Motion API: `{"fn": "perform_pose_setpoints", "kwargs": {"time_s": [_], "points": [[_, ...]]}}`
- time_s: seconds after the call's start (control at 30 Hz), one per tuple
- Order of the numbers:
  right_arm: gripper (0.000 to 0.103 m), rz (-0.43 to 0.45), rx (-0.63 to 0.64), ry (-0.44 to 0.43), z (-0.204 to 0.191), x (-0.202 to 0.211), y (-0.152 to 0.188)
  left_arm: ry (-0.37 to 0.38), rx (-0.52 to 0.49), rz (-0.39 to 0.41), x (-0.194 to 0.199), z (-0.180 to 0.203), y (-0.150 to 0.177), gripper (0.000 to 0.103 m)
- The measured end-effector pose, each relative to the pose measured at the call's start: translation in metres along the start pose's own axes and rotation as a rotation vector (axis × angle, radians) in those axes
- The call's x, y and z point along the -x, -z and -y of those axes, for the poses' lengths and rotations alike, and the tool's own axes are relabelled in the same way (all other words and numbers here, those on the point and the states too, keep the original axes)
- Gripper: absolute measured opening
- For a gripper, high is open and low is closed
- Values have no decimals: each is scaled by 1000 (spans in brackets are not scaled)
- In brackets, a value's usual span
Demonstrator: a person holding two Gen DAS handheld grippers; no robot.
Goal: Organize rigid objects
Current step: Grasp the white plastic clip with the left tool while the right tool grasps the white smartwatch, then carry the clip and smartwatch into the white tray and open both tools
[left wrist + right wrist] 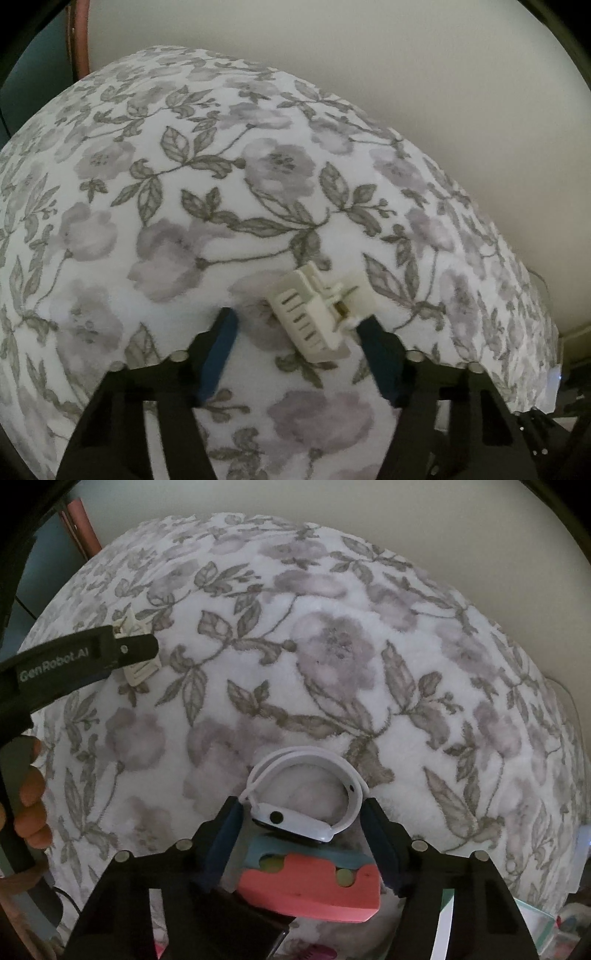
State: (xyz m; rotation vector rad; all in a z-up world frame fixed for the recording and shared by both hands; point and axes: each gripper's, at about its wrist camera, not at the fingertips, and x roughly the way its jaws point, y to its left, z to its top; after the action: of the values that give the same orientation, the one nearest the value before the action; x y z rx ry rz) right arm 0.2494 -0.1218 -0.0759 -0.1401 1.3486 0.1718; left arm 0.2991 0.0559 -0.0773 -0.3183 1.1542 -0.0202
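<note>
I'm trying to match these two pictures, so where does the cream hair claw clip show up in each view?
Left wrist: hair claw clip low centre-right, between the open left gripper fingers.
Right wrist: clip upper left, partly behind the left gripper's black finger.
Shared landmark: the floral blanket underneath.

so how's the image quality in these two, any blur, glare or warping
Left wrist view: dim, flat light, soft focus; the cream hair clip is fairly legible, the floral blanket bulges from fisheye warping. Right wrist view: equally dim, no harsh glare; the white watch is sharpest, the edges blur, and dark corners vignette both pictures.
</note>
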Motion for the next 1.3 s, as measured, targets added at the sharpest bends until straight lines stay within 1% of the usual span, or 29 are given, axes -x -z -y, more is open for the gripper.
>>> {"fn": "perform_pose_setpoints", "kwargs": {"time_s": [0.07, 0.1, 0.23, 0.27, 0.47, 0.53, 0.57, 0.7, 1.0, 1.1, 1.3], "points": [[67, -2, 0, -1, 0, 0, 2, 19, -13, -5, 0, 3, 0, 47], [66, -4, -1, 0, 0, 0, 2, 25, -17, -8, -1, 4, 0, 44], [65, -11, -12, 3, -2, -1, 3, 18, -38, -5, 0, 7, 1, 38], [65, -13, -13, 3, -1, -4, -2, 16, -42, -6, 0, 7, 0, 37], [61, -13, -10, 3, 1, -5, -8, 2, -62, -7, 3, 8, 3, 36], [60, -3, 7, 9, -2, -3, -6, 0, -70, -8, 4, 8, 3, 36], [60, 1, 13, 10, -3, -2, -5, -1, -71, -5, 6, 9, 3, 34], [60, 13, 5, 0, -1, 3, 0, 0, -79, 12, 14, 12, -1, 33], [59, 74, -52, -34, 20, 26, 6, 22, -83, 48, 33, 17, -9, 30], [59, 99, -56, -35, 26, 35, 9, 29, -80, 57, 38, 18, -10, 30], [59, 118, -68, -20, 32, 46, 13, 60, -77, 77, 52, 20, -13, 30]]}}
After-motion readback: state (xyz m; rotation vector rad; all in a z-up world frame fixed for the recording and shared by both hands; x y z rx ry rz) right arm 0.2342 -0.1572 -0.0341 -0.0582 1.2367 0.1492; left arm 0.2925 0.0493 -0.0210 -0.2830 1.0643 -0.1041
